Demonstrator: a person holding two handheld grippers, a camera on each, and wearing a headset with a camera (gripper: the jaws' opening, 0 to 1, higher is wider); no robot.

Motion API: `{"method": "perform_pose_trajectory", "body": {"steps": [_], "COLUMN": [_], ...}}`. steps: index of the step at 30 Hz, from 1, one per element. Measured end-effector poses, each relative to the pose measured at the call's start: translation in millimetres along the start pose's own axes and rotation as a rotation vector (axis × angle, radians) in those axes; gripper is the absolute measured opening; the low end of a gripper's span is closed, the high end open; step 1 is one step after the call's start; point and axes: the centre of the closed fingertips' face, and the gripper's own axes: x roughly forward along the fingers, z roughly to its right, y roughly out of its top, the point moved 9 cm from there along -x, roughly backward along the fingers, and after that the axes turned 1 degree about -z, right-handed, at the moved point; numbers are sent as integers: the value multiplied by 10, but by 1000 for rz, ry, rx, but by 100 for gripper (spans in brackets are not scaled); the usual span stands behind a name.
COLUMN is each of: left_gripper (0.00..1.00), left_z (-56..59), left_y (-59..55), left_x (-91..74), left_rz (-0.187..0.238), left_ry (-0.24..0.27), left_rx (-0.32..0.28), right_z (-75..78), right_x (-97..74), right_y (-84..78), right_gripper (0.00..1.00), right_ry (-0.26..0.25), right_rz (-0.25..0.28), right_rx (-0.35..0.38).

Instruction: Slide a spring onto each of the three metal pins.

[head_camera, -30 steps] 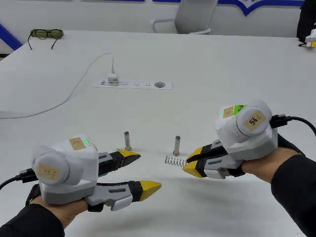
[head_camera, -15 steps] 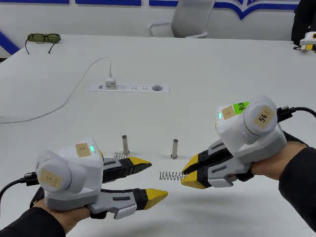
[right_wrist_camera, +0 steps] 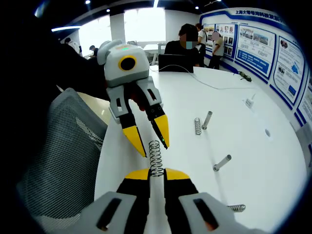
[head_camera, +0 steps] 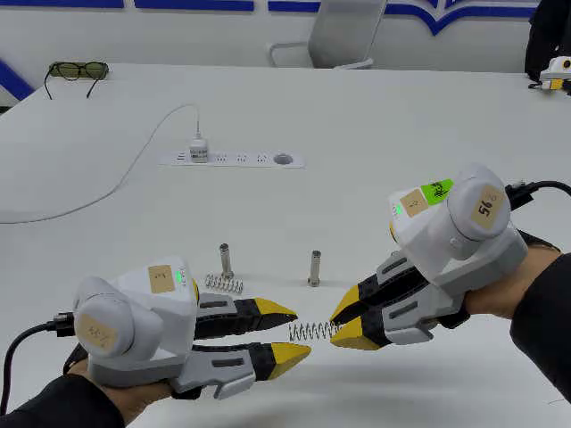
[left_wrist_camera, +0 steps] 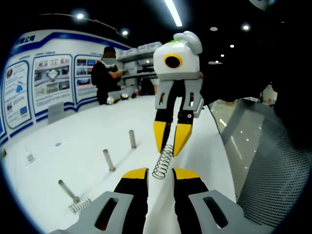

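My right gripper [head_camera: 332, 332] is shut on one end of a small steel spring [head_camera: 310, 331] and holds it level above the white table [head_camera: 375, 134]. The spring's free end reaches between the jaws of my open left gripper [head_camera: 303, 330], which faces it tip to tip. Two upright metal pins [head_camera: 226, 260] [head_camera: 314, 267] stand just behind, and a second spring [head_camera: 223, 283] lies beside the left one. The left gripper view shows three pins [left_wrist_camera: 132, 139] [left_wrist_camera: 108, 160] [left_wrist_camera: 68, 191] in a row and the held spring [left_wrist_camera: 163, 162]. In the right gripper view the spring [right_wrist_camera: 155, 156] rises from my shut right gripper [right_wrist_camera: 157, 173].
A white power strip [head_camera: 234, 159] with a plugged cable lies further back on the table. Dark glasses [head_camera: 78, 69] rest at the far left corner, and a grey chair [head_camera: 346, 31] stands behind the table. People stand in the background of the gripper views.
The right gripper has lifted the spring off the table and brought it down and left. The left gripper has moved right until its open tips meet the spring's free end.
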Motion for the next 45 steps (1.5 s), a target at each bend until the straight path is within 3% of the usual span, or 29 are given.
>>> {"method": "perform_pose_trajectory", "body": {"steps": [9, 22, 45], "left_gripper": [12, 11, 11], "left_z": [-1, 1, 30], "left_y": [-11, -13, -6], "left_x": [17, 36, 81], "left_rz": [-10, -20, -14], "left_ry": [3, 9, 4], "left_rx": [18, 13, 5], "right_z": [-4, -39, -65], "right_x": [-36, -111, -3], "right_y": [38, 260, 429], "right_gripper": [11, 11, 11], "right_ry": [6, -18, -28], "right_rz": [-2, 88, 135], "right_rx": [-4, -15, -40]}}
